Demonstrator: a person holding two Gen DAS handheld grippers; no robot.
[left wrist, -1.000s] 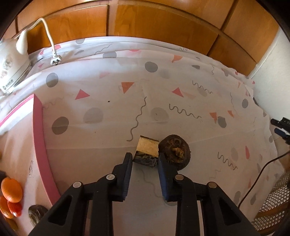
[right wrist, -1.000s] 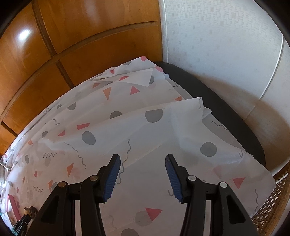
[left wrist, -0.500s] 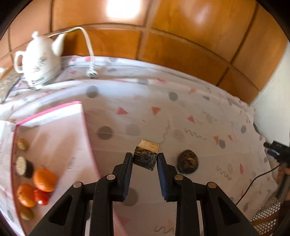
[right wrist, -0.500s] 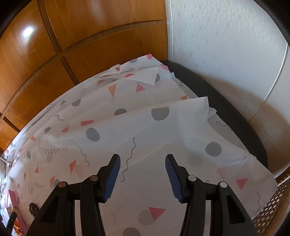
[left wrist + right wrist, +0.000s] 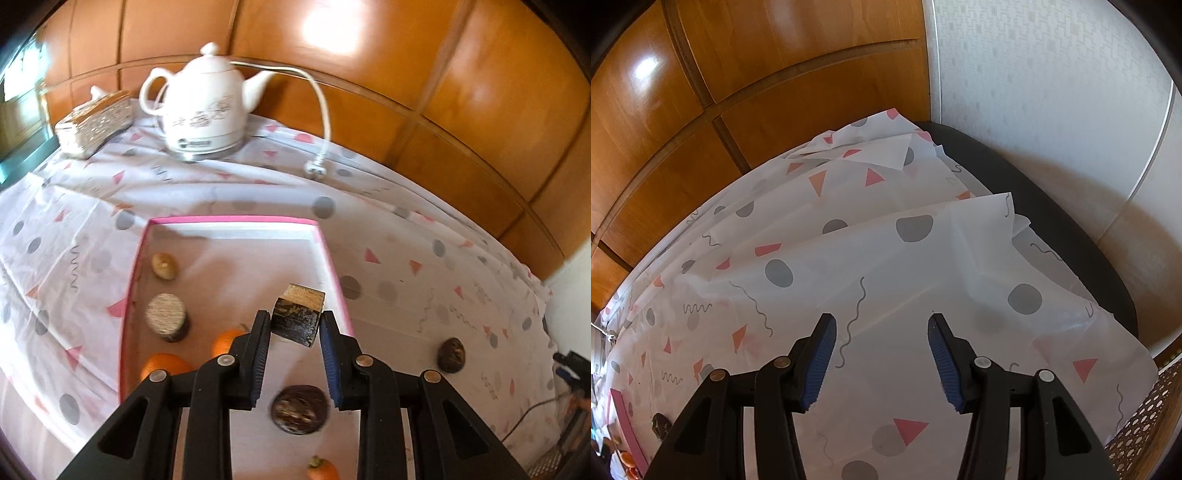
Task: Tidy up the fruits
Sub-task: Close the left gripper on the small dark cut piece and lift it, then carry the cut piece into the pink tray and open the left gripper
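The left gripper (image 5: 294,325) has its jaws clamped on a dark cube-shaped fruit piece (image 5: 297,315) with a pale cut top, held in the air over the right edge of the pink-rimmed tray (image 5: 236,220). The piece sits squarely between the jaw tips, tilted a little, with no clear long axis, and the tray's open floor lies ahead and to the left of it, so the release seems to turn on carrying it slightly further left past the rim. Inside the tray lie a small pale round fruit (image 5: 164,265), a dark stub with a pale cut face (image 5: 166,316), two oranges (image 5: 164,364) and, nearer the camera, a dark round fruit (image 5: 300,408) and a small orange-red fruit (image 5: 322,469). Another dark round fruit (image 5: 451,350) rests on the patterned cloth (image 5: 406,236) covering the counter, to the right of the tray. The right gripper (image 5: 882,360) hovers over bare cloth well apart from the fruit, jaws partly open and empty; the left hand is far nearer the tray.
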